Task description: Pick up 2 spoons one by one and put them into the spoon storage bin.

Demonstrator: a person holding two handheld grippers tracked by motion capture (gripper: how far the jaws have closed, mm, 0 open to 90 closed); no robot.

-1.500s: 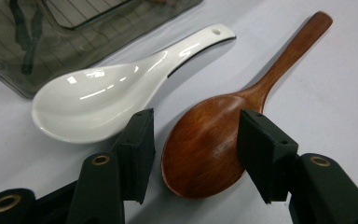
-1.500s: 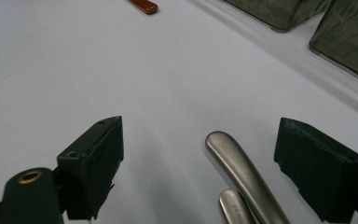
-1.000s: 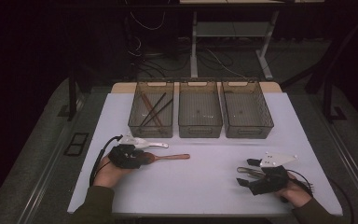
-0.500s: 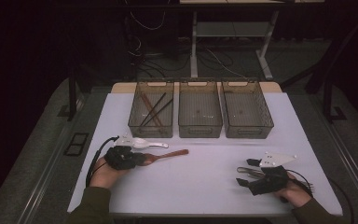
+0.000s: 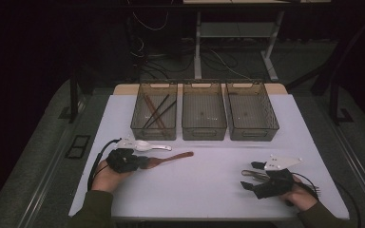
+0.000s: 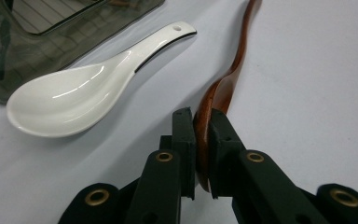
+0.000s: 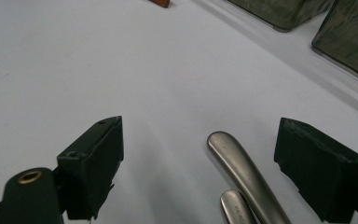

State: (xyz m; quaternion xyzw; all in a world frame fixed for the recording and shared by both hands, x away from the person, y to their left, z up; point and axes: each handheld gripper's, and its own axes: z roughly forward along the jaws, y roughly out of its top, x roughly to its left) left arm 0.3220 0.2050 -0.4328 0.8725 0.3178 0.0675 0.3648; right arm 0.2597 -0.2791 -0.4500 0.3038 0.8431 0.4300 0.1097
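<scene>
High view: wooden spoon (image 5: 171, 157) handle rightward, lengthwise

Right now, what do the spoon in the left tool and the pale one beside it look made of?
Held spoon: probably wood, reddish-brown with a soft sheen. Pale spoon: likely glazed ceramic, glossy white with sharp highlights, though melamine would look similar.

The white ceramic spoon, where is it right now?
In the high view the white ceramic spoon lies on the table's left side, just in front of the left bin, beside the wooden spoon clamped in the left gripper.
</scene>
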